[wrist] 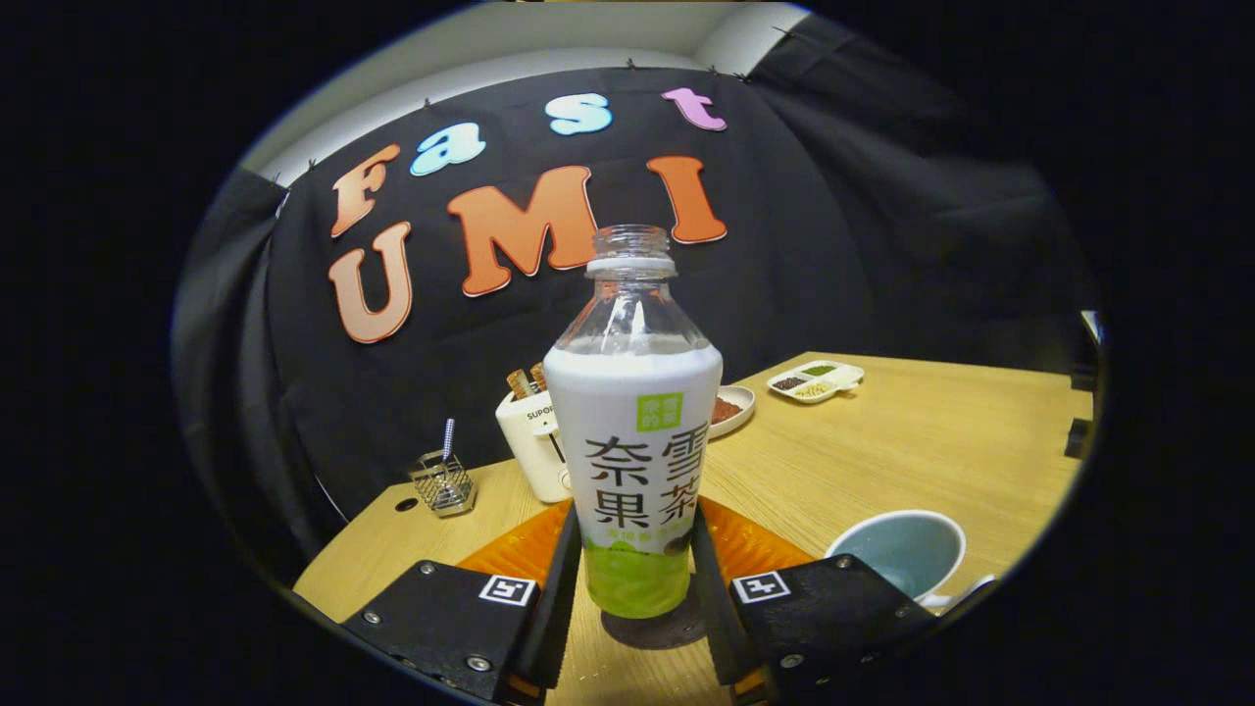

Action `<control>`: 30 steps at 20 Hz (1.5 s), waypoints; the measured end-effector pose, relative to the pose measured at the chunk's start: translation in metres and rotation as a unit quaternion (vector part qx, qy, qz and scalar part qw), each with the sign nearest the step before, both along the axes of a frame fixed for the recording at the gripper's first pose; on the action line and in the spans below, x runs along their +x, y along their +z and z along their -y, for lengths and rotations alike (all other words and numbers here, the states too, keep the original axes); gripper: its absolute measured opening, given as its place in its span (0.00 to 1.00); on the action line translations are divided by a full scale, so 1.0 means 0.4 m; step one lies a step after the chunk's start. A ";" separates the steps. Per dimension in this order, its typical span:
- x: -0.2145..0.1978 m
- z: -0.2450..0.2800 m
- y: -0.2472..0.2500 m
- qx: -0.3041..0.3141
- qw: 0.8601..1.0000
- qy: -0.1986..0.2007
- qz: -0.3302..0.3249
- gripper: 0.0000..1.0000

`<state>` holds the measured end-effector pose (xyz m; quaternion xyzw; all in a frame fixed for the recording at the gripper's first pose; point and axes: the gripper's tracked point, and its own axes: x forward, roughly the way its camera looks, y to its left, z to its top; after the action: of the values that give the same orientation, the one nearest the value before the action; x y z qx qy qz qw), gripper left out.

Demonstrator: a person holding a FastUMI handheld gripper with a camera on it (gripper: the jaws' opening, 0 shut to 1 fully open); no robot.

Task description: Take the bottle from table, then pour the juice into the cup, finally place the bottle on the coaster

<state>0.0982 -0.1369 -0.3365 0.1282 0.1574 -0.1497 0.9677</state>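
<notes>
Clear plastic bottle (634, 461) with white-and-green label stands uncapped between my gripper (633, 588)'s 2 fingers, which clamp its lower sides; they hide the orange coaster (745, 544) beneath. Teal-lined cup (899, 552) sits right, partly cut off.

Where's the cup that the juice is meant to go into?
In the gripper view, the cup stands on the wooden table, to the right of the bottle that the gripper holds between its fingers.
</notes>
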 end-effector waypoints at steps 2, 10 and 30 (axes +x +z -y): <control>0.005 -0.002 -0.025 -0.030 0.999 0.010 -0.016 0.58; -0.004 -0.027 -0.112 -0.092 0.991 0.042 -0.090 0.59; -0.086 -0.076 0.030 -0.106 0.993 0.021 -0.039 0.95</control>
<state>0.0637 -0.1066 -0.3246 0.0161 0.1805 -0.1503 0.9719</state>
